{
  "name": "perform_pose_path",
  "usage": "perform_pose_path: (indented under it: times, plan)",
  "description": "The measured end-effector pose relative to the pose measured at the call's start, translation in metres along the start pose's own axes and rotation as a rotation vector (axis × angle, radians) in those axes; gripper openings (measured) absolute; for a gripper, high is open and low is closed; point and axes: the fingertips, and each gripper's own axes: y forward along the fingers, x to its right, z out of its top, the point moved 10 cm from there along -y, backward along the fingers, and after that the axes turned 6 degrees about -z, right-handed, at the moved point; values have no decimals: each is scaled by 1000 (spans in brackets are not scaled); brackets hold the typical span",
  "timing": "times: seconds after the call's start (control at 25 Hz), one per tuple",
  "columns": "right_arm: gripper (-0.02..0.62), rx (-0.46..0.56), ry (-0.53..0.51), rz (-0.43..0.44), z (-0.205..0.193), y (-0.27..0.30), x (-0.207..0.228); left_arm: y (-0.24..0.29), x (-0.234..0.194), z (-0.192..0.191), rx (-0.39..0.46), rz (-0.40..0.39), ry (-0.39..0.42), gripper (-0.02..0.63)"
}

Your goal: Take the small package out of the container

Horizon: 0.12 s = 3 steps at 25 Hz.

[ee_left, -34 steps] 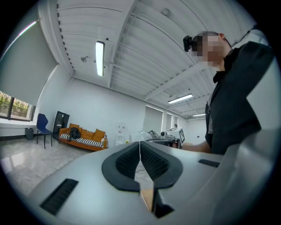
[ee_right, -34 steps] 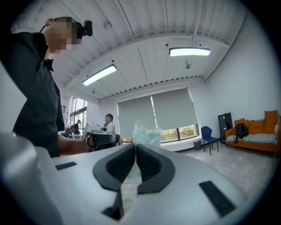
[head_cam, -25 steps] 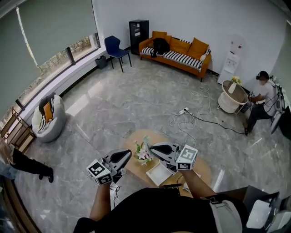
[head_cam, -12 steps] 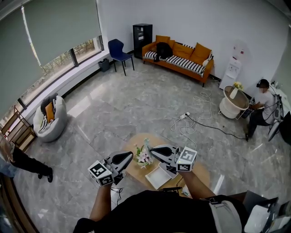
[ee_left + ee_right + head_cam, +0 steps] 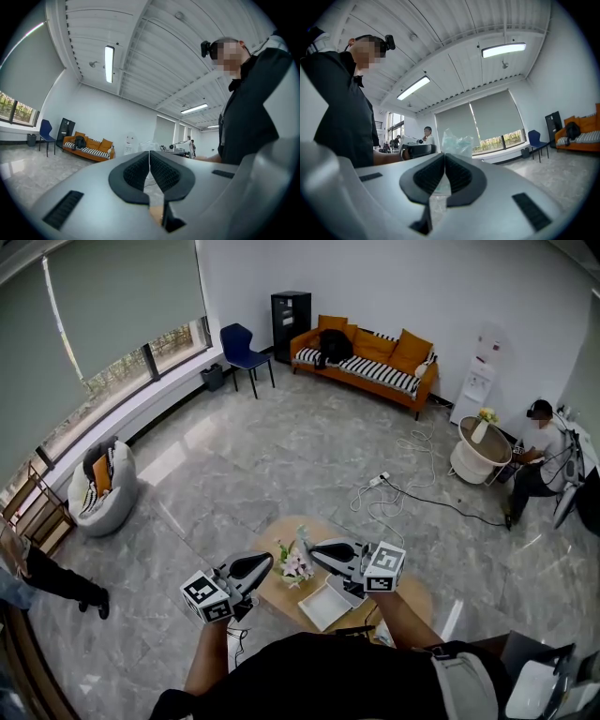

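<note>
1. The small package [image 5: 457,140], a crinkled pouch of clear plastic with a pale green tint, is pinched in my right tongs [image 5: 444,157]. It rises above the closed pads and shows again through the gap behind them.
2. The pouch is out of the white square container [image 5: 325,604], an open shallow box that sits on the round wooden tabletop [image 5: 281,590] below and just behind the right tongs.
3. In the head view the right tongs point level towards my left, with their tips just beside a small bunch of white and pink flowers [image 5: 295,562] standing on the tabletop.
4. My left tongs [image 5: 149,157] are pressed together, pad against pad. They are held level on the other side of the flowers, facing the right tongs.
5. Each tool carries its marker cube: the left one [image 5: 206,596] is off the tabletop's edge and the right one [image 5: 384,568] is over the wood.
6. Around the tabletop is grey marble floor, with a white cable [image 5: 389,488] looping across it.
7. Farther off, an orange sofa [image 5: 366,351] with striped seat cushions stands against the far wall, a blue chair [image 5: 242,341] stands near the window, and a seated person [image 5: 534,451] is at the right.
</note>
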Motion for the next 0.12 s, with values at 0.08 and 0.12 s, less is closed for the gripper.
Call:
perform_pose_path:
  times: [0.08, 0.12]
  plan:
    - [18, -1, 1, 2, -2, 0, -1, -1, 1, -2, 0, -1, -8, 18]
    - [18, -2, 2, 3, -2, 0, -2, -1, 2, -2, 0, -1, -13, 18]
